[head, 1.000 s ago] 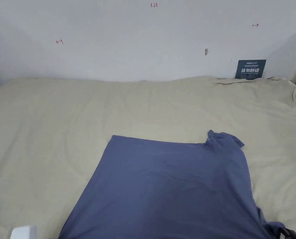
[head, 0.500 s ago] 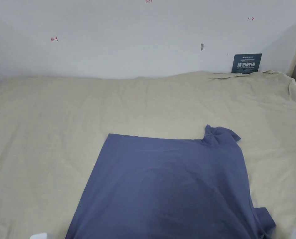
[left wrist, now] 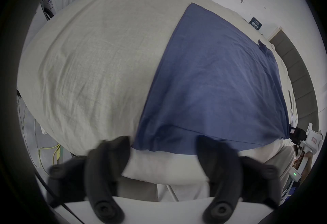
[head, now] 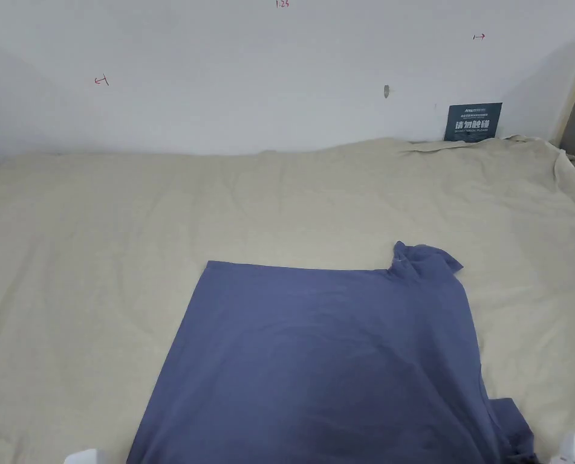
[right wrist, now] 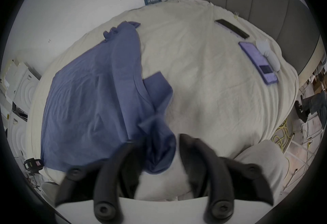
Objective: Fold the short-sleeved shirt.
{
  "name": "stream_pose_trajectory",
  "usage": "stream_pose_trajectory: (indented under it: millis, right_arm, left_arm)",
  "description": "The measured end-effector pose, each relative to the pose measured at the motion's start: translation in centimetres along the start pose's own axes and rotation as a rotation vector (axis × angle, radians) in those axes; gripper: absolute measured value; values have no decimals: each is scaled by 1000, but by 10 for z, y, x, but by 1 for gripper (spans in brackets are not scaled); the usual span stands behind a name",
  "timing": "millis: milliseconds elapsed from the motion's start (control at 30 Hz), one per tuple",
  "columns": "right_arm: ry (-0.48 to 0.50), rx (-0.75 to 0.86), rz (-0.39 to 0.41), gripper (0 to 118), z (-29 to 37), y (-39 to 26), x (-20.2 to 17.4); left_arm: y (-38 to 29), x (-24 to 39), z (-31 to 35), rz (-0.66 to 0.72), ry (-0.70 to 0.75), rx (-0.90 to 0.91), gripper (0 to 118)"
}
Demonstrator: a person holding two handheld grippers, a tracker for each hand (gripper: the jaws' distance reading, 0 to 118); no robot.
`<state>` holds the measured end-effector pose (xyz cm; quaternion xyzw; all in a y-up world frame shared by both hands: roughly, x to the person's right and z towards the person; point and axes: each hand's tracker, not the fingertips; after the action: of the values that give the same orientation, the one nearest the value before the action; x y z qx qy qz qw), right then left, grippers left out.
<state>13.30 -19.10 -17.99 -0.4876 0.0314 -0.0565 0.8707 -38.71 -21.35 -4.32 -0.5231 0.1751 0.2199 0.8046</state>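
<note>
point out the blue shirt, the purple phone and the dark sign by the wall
blue shirt (head: 328, 356), head view, middle of its body.
purple phone (right wrist: 257, 62), right gripper view, its back.
dark sign (head: 473, 121), head view, its face.

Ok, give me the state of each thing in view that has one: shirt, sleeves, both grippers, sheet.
Shirt: spread flat on the bed, not yet folded.
Far sleeve: bunched up.
Near sleeve: lying out sideways on the sheet.
Left gripper: jaws open at the shirt's near edge, holding nothing.
Right gripper: jaws open, shirt's near corner hanging between them.
Bed sheet: wrinkled, spread over the bed.
</note>
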Motion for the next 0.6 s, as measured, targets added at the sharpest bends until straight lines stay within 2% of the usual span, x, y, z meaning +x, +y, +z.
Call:
stream_pose_trajectory:
  millis: [33, 67, 100, 233, 433, 600]
  right_arm:
    - [5, 26, -2, 84, 6, 3, -1]
    - [13, 52, -7, 94, 13, 6, -2]
    - [23, 89, -8, 98, 21, 11, -2]
    - [57, 230, 0, 99, 53, 30, -3]
    - [106, 482, 100, 99, 101, 57, -13]
    - [53, 707, 191, 100, 126, 56, -28]
  left_arm:
    - [0, 3, 3, -8, -4, 17, 105]
    - [-1, 8, 10, -23, -7, 45, 106]
    - [0, 11, 16, -39, -8, 83, 106]
    - [10, 24, 42, -64, -10, 209, 106]
    - [27, 51, 93, -98, -47, 433, 106]
    - [25, 67, 114, -130, -19, 708, 103]
